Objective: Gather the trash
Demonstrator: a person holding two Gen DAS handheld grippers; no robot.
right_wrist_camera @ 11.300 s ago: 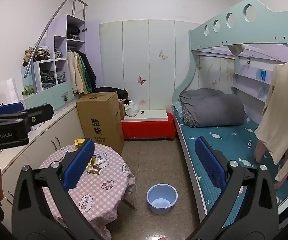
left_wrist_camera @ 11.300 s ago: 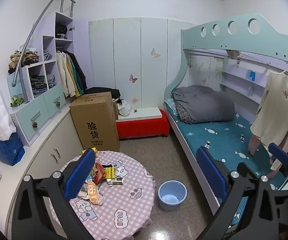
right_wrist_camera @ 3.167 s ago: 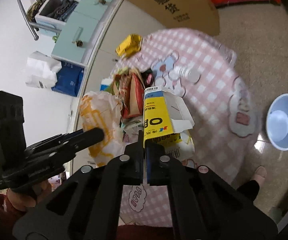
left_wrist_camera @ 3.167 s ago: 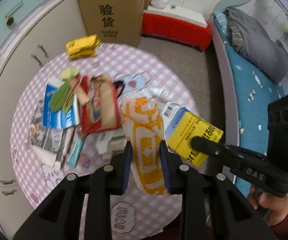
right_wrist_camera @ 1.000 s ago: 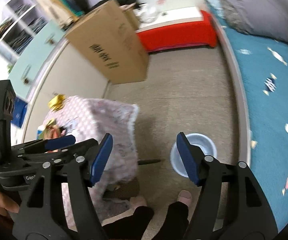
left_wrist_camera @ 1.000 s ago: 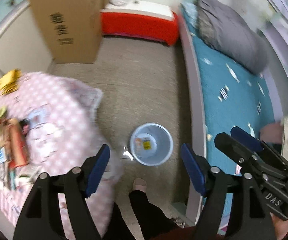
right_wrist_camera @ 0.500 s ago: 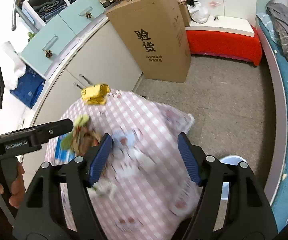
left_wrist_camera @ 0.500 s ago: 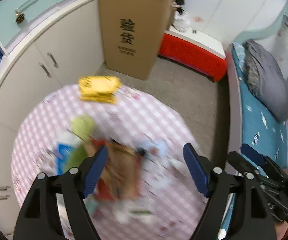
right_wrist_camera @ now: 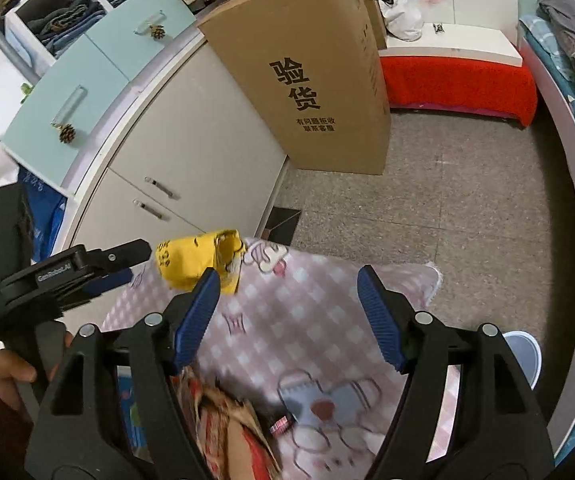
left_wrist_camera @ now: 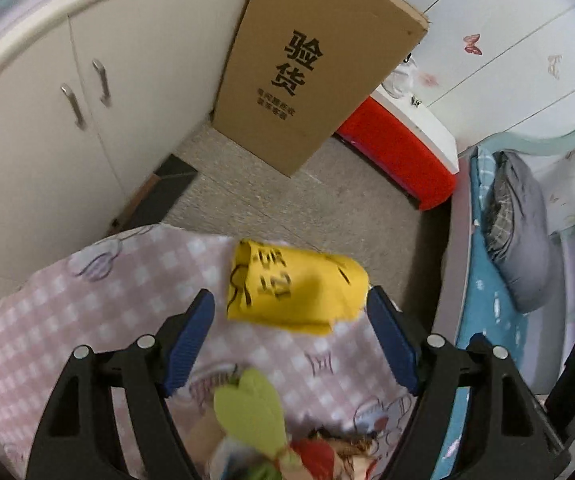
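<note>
**Grippers Close In on Yellow Wrapper at Table's Edge**

Left wrist view: the left gripper stands wide, its blue pads on either side of a crumpled yellow wrapper without visibly touching it. The wrapper lies in the middle of the frame, at the far edge of a round table covered in pink checked cloth. At the bottom centre sits a green leaf-shaped scrap above a blurred pile of red and brown litter. A tall cardboard box printed with black characters stands on the floor in the upper middle, white cabinets fill the upper left, and a red bench runs toward a bed at right.

Right wrist view: the right gripper is also wide and holds nothing, hanging over the checked cloth. The yellow wrapper lies left of centre at the table's far rim, partly behind the gripper's left pad. The left gripper enters from the left edge, its tips beside the wrapper. Red and brown litter shows at the bottom centre. A pale blue bucket peeks out on the floor at lower right.
</note>
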